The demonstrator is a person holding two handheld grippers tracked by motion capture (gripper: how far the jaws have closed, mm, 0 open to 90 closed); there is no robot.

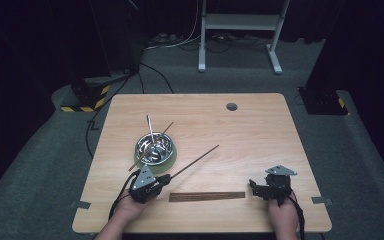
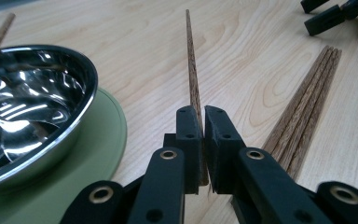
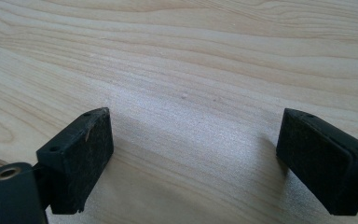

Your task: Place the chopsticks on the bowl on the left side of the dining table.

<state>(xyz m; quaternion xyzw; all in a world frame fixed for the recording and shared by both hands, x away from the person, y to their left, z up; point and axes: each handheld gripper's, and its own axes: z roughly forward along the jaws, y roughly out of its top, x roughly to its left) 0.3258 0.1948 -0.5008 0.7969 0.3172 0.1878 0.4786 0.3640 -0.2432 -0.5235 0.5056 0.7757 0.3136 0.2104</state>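
Clamping a single dark wooden chopstick [image 2: 193,79], the left tool [image 2: 202,109] has its black jaws pressed together on the stick's thick end, and the thin end slants away above the tabletop [image 1: 240,145]. In the high view the same chopstick [image 1: 195,158] runs up and to the right from the left tool [image 1: 166,177], just beside the steel bowl [image 1: 154,146]. The right tool [image 1: 252,185] rests near the front right of the tabletop with its jaws set wide apart and nothing between them; the right gripper view shows its pads [image 3: 81,156] over bare pale wood grain.

A bundle of chopsticks [image 1: 207,196] lies flat between the two tools, parallel to the front edge. The bowl sits on a round green mat [image 2: 100,154], and a metal utensil and another chopstick lean in it. The left gripper view reveals the bowl's mirror-bright, curved inside and the ridged grain of the bundle [image 2: 303,116], which the high view leaves as a dark strip.

Around the tabletop lie grey carpet, trailing cables and a white frame against a dark room.
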